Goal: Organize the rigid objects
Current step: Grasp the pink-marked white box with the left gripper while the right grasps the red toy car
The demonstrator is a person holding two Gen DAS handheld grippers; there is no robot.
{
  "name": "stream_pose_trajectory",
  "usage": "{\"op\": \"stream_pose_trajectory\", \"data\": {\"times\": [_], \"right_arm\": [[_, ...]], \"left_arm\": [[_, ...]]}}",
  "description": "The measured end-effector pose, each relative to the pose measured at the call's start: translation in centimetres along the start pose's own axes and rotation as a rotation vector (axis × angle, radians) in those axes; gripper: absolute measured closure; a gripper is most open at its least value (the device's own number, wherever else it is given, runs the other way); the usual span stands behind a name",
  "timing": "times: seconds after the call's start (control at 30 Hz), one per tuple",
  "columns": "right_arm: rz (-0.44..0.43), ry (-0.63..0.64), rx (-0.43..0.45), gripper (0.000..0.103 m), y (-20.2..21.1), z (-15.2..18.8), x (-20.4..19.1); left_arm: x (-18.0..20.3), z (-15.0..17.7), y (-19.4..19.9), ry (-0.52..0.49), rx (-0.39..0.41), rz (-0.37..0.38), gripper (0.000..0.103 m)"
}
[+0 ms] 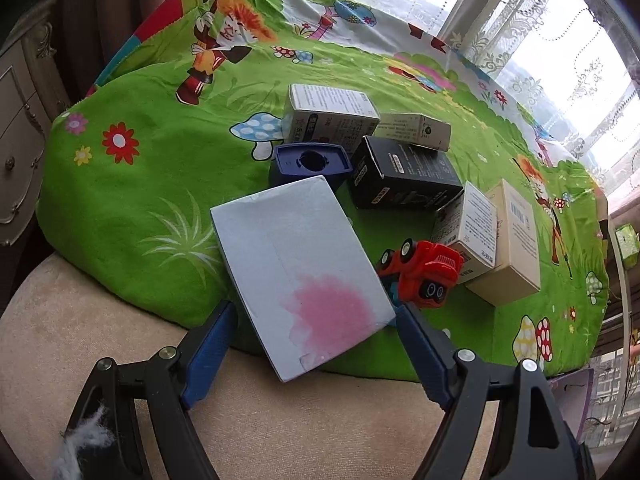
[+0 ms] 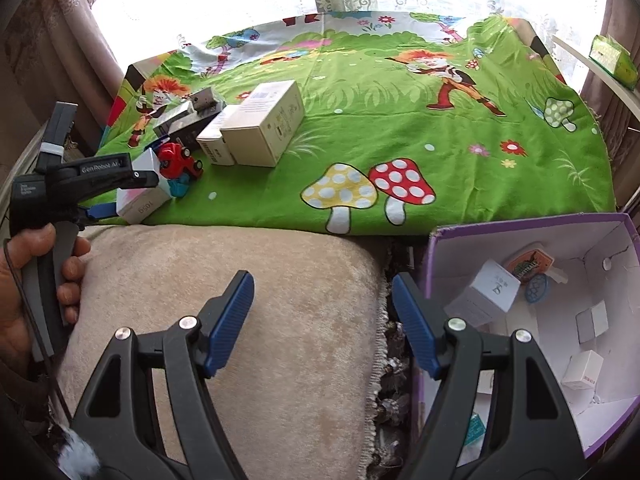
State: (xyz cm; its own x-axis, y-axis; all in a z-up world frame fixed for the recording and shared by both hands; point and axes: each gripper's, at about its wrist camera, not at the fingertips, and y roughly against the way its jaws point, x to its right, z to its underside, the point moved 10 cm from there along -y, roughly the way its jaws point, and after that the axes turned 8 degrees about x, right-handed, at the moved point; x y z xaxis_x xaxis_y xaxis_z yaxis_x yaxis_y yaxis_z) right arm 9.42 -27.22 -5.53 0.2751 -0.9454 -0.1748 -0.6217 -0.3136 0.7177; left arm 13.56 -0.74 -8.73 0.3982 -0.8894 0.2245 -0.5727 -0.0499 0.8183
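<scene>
My left gripper (image 1: 316,316) is shut on a pale blue box with a pink stain (image 1: 300,264), held tilted over the near edge of the green cartoon cloth (image 1: 140,184). It also shows in the right wrist view (image 2: 142,194). Behind it lie a red toy car (image 1: 424,270), a black box (image 1: 404,178), a navy plastic block (image 1: 310,162), and white and cream boxes (image 1: 512,240). My right gripper (image 2: 322,320) is open and empty above a beige cushion (image 2: 240,300), just left of a purple-edged box (image 2: 532,320).
The purple-edged box holds several small white boxes (image 2: 486,296) and a round badge (image 2: 528,266). A window with lace curtains (image 1: 560,40) stands behind the table. A cabinet (image 1: 20,120) is at the left. A green packet (image 2: 612,58) sits on a far-right shelf.
</scene>
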Motion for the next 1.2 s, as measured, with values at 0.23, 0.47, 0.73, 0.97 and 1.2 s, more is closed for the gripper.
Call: {"op": "stream_pose_trajectory", "data": {"times": [0.23,0.47,0.73,0.97,1.2], "right_arm": [[-0.072,0.093,-0.013,0.028,-2.0,-1.9,-4.8],[-0.108,0.167,-0.047,0.029,-4.9,-3.6,-9.9],[-0.086,0.22,-0.101,0.043,-9.0,-3.9,-14.1],[-0.068,0.219,-0.096,0.053,-11.4,-4.3,-15.5],[-0.083,0.233,-0.11,0.082,-12.9,-4.0,-16.5]], "left_arm": [[-2.8,-0.2,1.1,-0.036,0.017,0.013,0.028],[-5.0,-0.3,2.0,-0.068,0.053,-0.019,0.028],[-5.4,-0.1,1.9,-0.062,0.071,-0.026,0.022],[-5.6,-0.3,2.1,-0.07,0.114,-0.056,0.022],[-5.2,-0.2,1.8,-0.094,0.128,-0.052,0.032]]}}
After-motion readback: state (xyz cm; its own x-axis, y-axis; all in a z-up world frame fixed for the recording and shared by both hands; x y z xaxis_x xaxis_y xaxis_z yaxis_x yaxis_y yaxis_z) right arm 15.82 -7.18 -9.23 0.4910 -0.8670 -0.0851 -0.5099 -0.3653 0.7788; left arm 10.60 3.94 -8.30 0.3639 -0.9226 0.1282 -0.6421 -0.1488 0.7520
